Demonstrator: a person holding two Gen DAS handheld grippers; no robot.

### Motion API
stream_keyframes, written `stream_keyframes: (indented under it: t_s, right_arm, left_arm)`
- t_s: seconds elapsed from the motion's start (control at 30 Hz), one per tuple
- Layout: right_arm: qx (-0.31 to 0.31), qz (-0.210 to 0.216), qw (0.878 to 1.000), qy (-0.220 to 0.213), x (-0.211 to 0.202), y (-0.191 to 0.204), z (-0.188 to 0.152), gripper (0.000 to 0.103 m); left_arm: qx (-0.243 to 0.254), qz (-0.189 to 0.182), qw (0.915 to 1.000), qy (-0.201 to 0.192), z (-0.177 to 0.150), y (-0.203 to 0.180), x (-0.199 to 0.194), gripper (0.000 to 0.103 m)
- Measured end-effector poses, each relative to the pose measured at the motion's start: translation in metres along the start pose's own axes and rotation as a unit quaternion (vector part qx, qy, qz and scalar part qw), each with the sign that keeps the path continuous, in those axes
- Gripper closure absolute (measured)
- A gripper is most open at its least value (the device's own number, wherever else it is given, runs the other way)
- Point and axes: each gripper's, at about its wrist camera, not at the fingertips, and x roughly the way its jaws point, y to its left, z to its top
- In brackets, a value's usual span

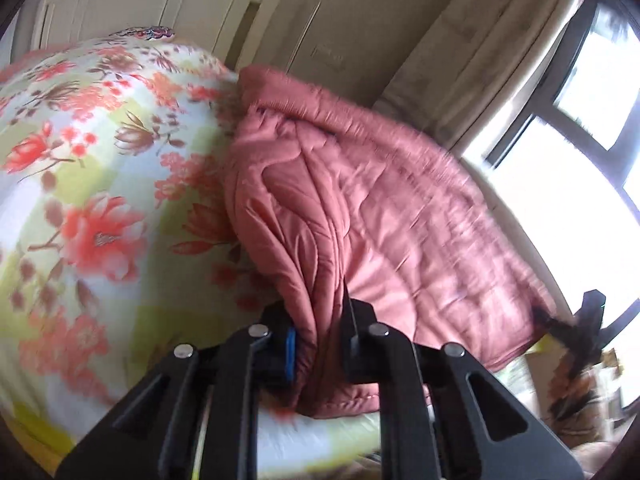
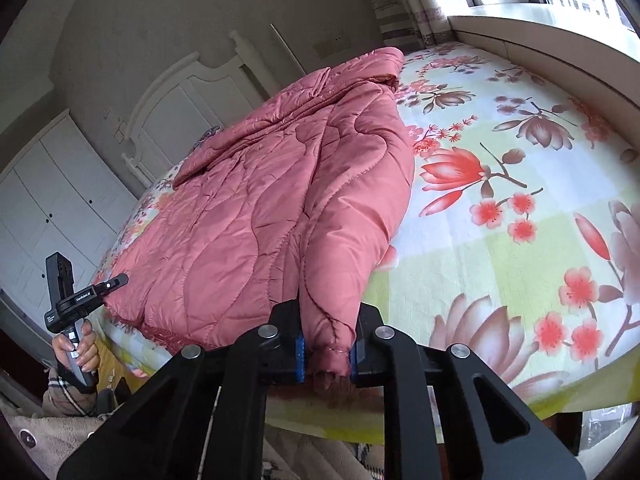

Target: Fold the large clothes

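Coat: pink, quilted, spread on the floral bed.
Left tool: you have it clamped on the coat's hem.
Right tool: you have it clamped on a sleeve cuff.

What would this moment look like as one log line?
left tongs: shut on pink quilted coat | right tongs: shut on coat sleeve cuff | coat on floral bed

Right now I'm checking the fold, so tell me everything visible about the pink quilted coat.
The pink quilted padded coat, satiny with wavy stitching, lies spread on the floral bedsheet, collar toward the headboard. The right tool clamps a sleeve cuff at the near edge. The left tool clamps a bunched fold of its fabric.
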Motion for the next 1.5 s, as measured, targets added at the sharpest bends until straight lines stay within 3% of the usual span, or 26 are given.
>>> stream_keyframes:
  t_s: [0.17, 0.3, 0.47, 0.63, 0.8, 0.87, 0.97, 1.03, 1.17, 1.27, 1.33, 1.37, 1.4, 1.5]
  right_arm:
    - [-0.058, 0.065, 0.996, -0.035, -0.078, 0.03, -0.013, 0.087]
    - [-0.08, 0.086, 0.989, -0.094, -0.148, 0.058, -0.022, 0.087]
    - [-0.122, 0.095, 0.973, -0.174, -0.196, 0.099, 0.002, 0.087]
    - [-0.121, 0.054, 0.975, -0.178, -0.159, 0.109, 0.084, 0.087]
    - [-0.078, 0.016, 0.987, -0.142, -0.077, 0.088, 0.154, 0.086]
    - [-0.047, -0.007, 0.991, -0.124, -0.038, 0.07, 0.171, 0.086]
    - [-0.005, -0.035, 0.996, -0.085, 0.014, 0.043, 0.176, 0.086]
    - [0.041, -0.047, 0.996, -0.057, 0.049, 0.014, 0.174, 0.086]
    - [0.125, -0.037, 0.991, -0.023, 0.098, -0.038, 0.155, 0.076]
    - [0.176, 0.028, 0.983, -0.04, 0.1, -0.059, 0.145, 0.068]
    - [0.182, 0.052, 0.98, -0.055, 0.093, -0.061, 0.142, 0.051]
    - [0.178, 0.056, 0.98, -0.064, 0.09, -0.06, 0.142, 0.028]
    - [0.17, 0.057, 0.981, -0.078, 0.084, -0.057, 0.141, 0.017]
    - [0.159, 0.048, 0.983, -0.084, 0.078, -0.052, 0.139, 0.017]
  left_arm:
    - [-0.018, -0.092, 0.9942, -0.052, -0.024, -0.004, -0.085, 0.088]
    - [-0.045, -0.164, 0.9791, -0.111, -0.036, -0.005, -0.149, 0.088]
    - [-0.015, -0.187, 0.9691, -0.16, -0.009, -0.022, -0.181, 0.087]
    - [-0.015, -0.138, 0.9782, -0.155, 0.061, -0.021, -0.14, 0.085]
    - [-0.113, -0.1, 0.9841, -0.093, 0.138, 0.033, -0.039, 0.078]
    - [-0.134, -0.073, 0.9862, -0.064, 0.155, 0.053, 0.002, 0.077]
    - [-0.153, -0.021, 0.9879, -0.014, 0.155, 0.071, 0.064, 0.072]
    - [-0.171, 0.008, 0.9851, 0.017, 0.144, 0.087, 0.097, 0.062]
    - [-0.199, -0.014, 0.98, 0.007, 0.125, 0.114, 0.12, 0.056]
    - [-0.211, -0.046, 0.9762, -0.01, 0.121, 0.126, 0.12, 0.049]
    - [-0.212, -0.069, 0.9745, -0.024, 0.117, 0.127, 0.115, 0.04]
    - [-0.212, -0.083, 0.9732, -0.035, 0.115, 0.129, 0.111, 0.038]
    - [-0.212, -0.097, 0.9714, -0.046, 0.112, 0.129, 0.108, 0.032]
    - [-0.213, -0.103, 0.9689, -0.073, 0.113, 0.12, 0.093, 0.012]
